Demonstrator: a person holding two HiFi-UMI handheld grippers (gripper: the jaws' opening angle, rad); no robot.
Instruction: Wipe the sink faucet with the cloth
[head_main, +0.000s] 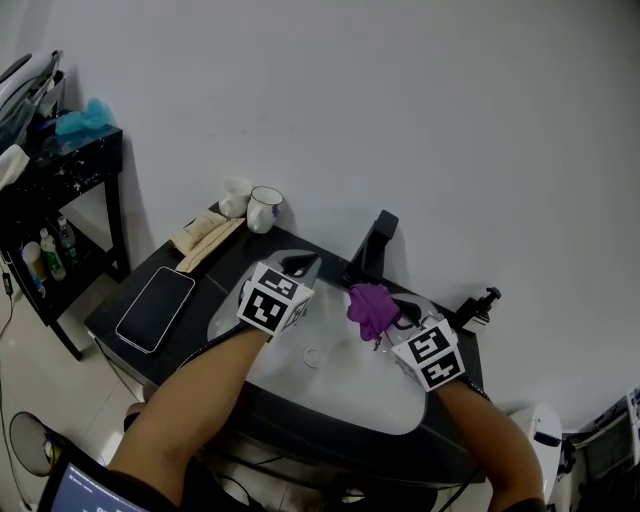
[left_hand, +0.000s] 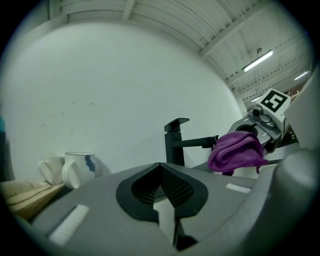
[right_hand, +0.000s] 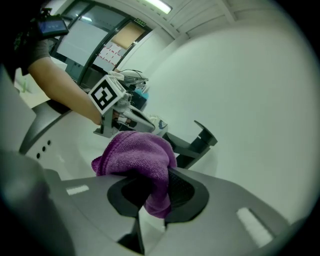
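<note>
Right gripper (right_hand: 157, 187) is seen clamped on a crumpled purple microfibre cloth (right_hand: 137, 152), a fold of which is pinched between the jaws while the rest is bunched up above them. In the head view the cloth is held at the centre of the frame, over the white oval sink basin (head_main: 340, 385) and just beside the lower end of the black square-edged faucet (head_main: 372, 248); whether cloth and faucet are touching cannot be told. The left gripper (head_main: 300, 265) is held to the left of the faucet, over the basin's rear rim, with its jaws brought together and nothing between them. In the left gripper view the faucet is seen upright behind the jaws, with the cloth bunched at the tip of its spout on the right of the frame. The basin is set into a dark bench (head_main: 205, 285). At the lower left of the bench a black smartphone (head_main: 155, 308) is laid flat, and at the back left corner a plain white mug (head_main: 236, 197) and a white mug with a blue mark (head_main: 265, 209) are stood side by side against the wall. A black shelf unit (head_main: 70, 165) is seen at the upper left of the frame.
</note>
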